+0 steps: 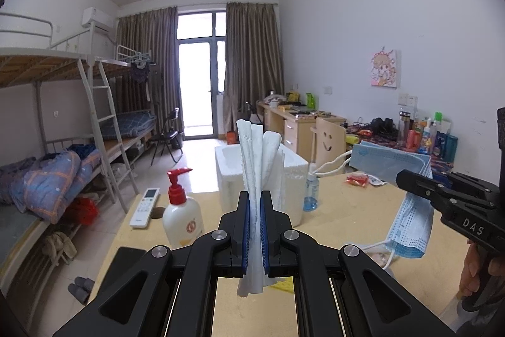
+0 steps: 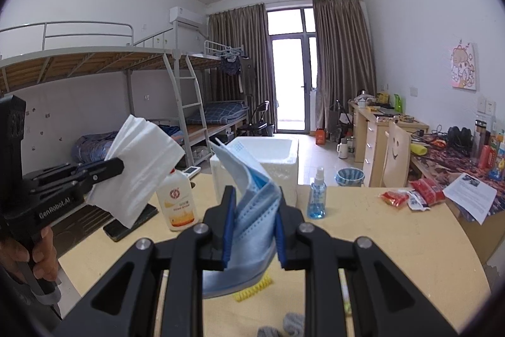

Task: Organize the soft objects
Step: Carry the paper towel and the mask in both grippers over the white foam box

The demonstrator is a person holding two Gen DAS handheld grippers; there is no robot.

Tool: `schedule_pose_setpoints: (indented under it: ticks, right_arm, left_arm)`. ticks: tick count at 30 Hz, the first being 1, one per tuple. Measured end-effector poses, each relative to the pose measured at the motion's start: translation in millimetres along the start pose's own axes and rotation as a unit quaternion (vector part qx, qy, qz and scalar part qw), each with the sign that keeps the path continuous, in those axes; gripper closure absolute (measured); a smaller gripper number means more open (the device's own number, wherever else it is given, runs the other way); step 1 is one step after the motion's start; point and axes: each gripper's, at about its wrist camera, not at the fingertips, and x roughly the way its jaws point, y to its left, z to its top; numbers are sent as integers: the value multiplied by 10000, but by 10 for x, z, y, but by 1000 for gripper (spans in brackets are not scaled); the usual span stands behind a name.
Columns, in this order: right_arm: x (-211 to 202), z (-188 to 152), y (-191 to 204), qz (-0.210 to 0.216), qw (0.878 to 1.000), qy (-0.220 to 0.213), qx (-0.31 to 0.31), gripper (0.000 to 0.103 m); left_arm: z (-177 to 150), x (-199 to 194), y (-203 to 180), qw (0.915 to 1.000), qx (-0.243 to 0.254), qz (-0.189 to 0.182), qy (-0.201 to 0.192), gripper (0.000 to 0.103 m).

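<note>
My left gripper (image 1: pixel 255 207) is shut on a stack of white folded tissues (image 1: pixel 258 160), held upright above the table; the same tissues (image 2: pixel 142 166) show at the left of the right wrist view, clamped in that gripper (image 2: pixel 121 166). My right gripper (image 2: pixel 254 204) is shut on a bunch of blue face masks (image 2: pixel 252 210), which hang at the right in the left wrist view (image 1: pixel 410 220) from that gripper (image 1: pixel 399 179). A white foam box (image 2: pixel 271 157) stands open just beyond both grippers, on the table's far edge.
On the wooden table (image 2: pixel 378 242) stand a lotion pump bottle (image 1: pixel 181 210), a blue spray bottle (image 2: pixel 316 198), a remote (image 1: pixel 144 207), a dark phone (image 2: pixel 126 226) and red snack packets (image 2: pixel 410 195). A yellow comb (image 2: pixel 252 289) and grey cloth (image 2: pixel 284 324) lie near. Bunk beds line the left.
</note>
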Motion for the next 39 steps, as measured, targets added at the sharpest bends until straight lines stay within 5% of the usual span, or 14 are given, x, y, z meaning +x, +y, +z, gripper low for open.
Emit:
schedule_pose_setpoints:
  ticks: [21,39]
  right_arm:
    - [627,622,4,-89,9995,58,-298,77]
    - [1259,816,-190,-185,9992,218,-296,77]
  left_arm:
    - [642,560,115,9998,-114,88,-109,97]
    - [826,1241,150,9998,-144,131,71,97]
